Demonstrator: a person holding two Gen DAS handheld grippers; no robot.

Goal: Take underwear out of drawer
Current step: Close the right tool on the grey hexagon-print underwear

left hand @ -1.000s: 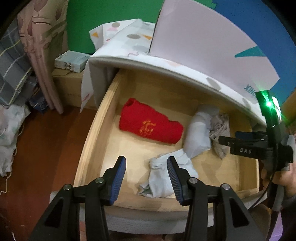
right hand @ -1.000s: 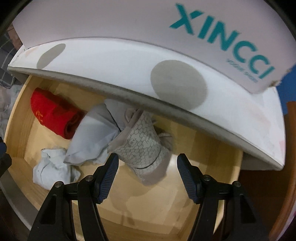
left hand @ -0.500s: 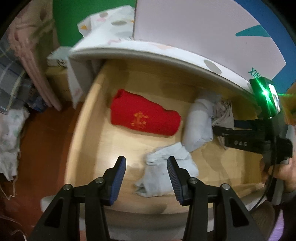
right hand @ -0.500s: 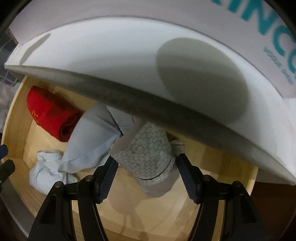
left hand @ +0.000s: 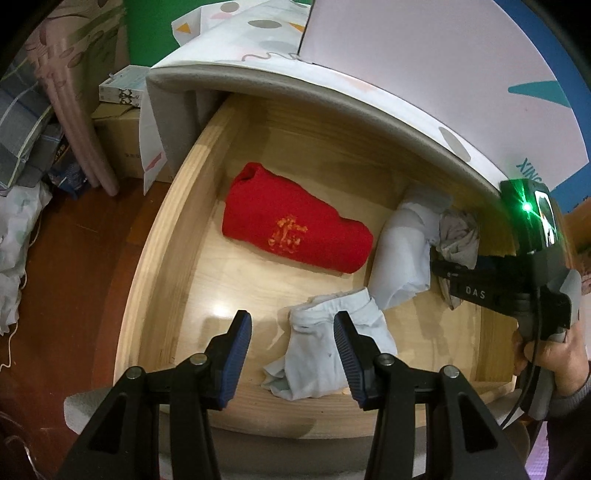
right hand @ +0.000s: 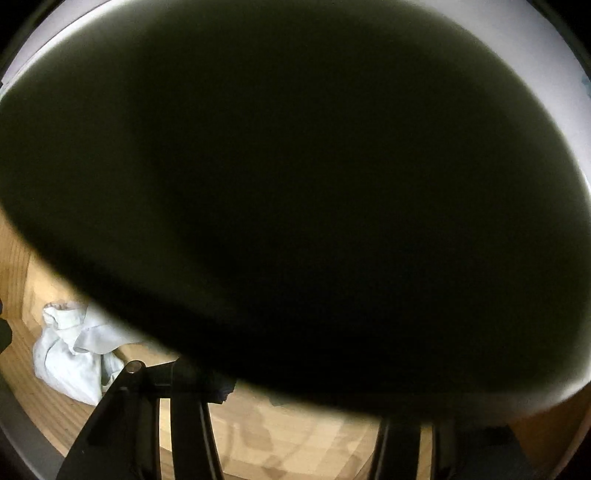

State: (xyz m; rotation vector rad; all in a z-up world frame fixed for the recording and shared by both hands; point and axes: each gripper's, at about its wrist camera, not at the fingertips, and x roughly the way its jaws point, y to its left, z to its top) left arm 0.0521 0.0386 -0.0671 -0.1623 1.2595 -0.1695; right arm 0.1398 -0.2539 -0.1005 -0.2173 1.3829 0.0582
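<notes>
Our left gripper hangs with its blue pads apart and empty above the front of the open wooden drawer, over the crumpled pale-blue underwear lying on the drawer floor. Behind that lie a folded red garment and, to its right, a light grey bundle with a darker grey piece tucked against it. Our right gripper reaches in at that darker piece; its jaws have just been closing, but we cannot tell whether they grip cloth, since its own camera is nearly blacked out by the white cabinet top overhanging the drawer. Beyond, we see a green wall, cardboard boxes, rolled pink mats and a reddish-brown floor.
</notes>
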